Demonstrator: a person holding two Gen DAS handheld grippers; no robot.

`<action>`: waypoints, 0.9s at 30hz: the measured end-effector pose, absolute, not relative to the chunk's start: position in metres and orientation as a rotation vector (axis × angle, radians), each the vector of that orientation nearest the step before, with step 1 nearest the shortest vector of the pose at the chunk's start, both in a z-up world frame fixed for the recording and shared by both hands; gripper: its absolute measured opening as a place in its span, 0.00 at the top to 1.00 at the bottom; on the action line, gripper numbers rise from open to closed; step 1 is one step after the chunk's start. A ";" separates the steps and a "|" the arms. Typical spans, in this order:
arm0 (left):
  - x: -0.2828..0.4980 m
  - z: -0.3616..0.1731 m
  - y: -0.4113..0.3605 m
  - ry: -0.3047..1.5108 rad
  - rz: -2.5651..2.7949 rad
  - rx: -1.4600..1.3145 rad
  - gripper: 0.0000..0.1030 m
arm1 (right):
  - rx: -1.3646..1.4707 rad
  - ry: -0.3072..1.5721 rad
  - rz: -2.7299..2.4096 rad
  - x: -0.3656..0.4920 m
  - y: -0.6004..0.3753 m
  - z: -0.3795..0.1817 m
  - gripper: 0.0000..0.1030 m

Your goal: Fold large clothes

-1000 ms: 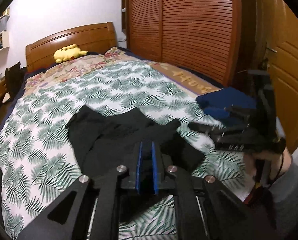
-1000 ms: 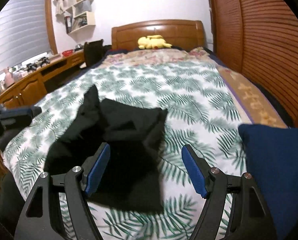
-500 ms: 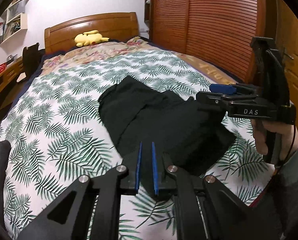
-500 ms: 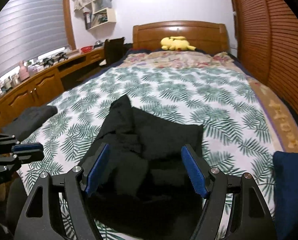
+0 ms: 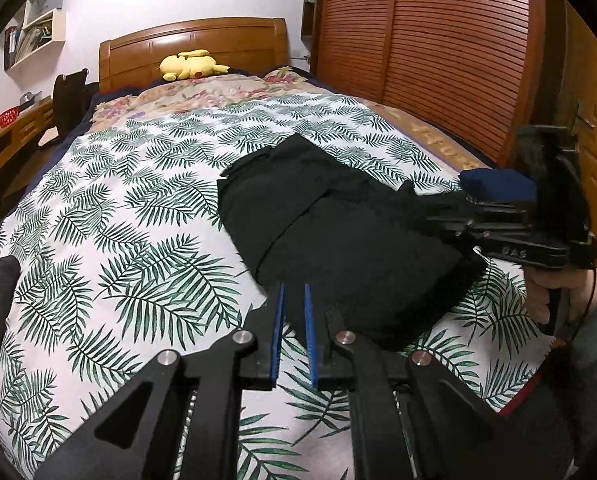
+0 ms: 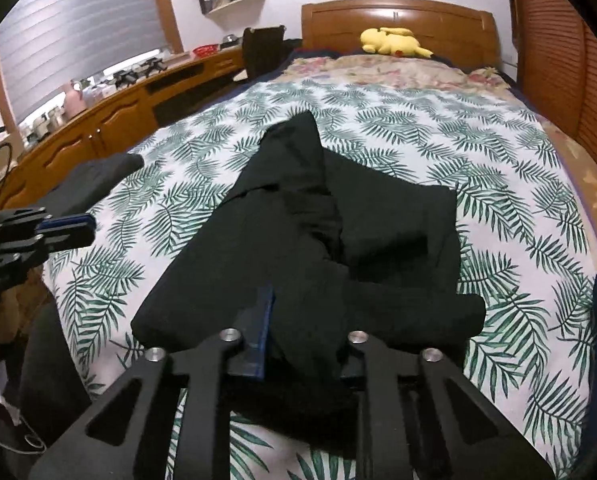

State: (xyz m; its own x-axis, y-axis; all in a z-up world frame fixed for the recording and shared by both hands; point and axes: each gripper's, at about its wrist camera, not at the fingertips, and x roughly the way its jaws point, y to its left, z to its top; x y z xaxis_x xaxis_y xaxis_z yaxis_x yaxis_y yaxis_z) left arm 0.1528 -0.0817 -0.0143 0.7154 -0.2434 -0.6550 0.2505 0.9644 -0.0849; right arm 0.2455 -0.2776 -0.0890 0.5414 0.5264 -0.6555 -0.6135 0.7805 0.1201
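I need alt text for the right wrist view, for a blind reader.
The right tool is shut on the near edge of a crumpled black garment lying on a bed with a palm-leaf cover. A yellow plush toy rests by the headboard.

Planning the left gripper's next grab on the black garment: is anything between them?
Nothing visible. The left gripper, pads narrowly parted, points at the near edge of the black garment; only leaf-print bedcover lies between. The right gripper is shut on the cloth.
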 end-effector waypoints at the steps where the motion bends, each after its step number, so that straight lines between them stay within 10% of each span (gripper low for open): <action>1: 0.153 -0.014 -0.081 0.716 -0.274 0.009 0.93 | -0.123 0.710 0.666 0.243 -0.280 -0.086 0.90; 22: 0.258 -0.036 -0.108 0.743 -0.361 0.049 0.81 | -0.136 0.761 0.412 0.233 -0.343 -0.118 0.88; 27: 0.295 -0.052 -0.111 0.766 -0.354 0.083 0.80 | -0.160 0.756 0.344 0.231 -0.343 -0.122 0.61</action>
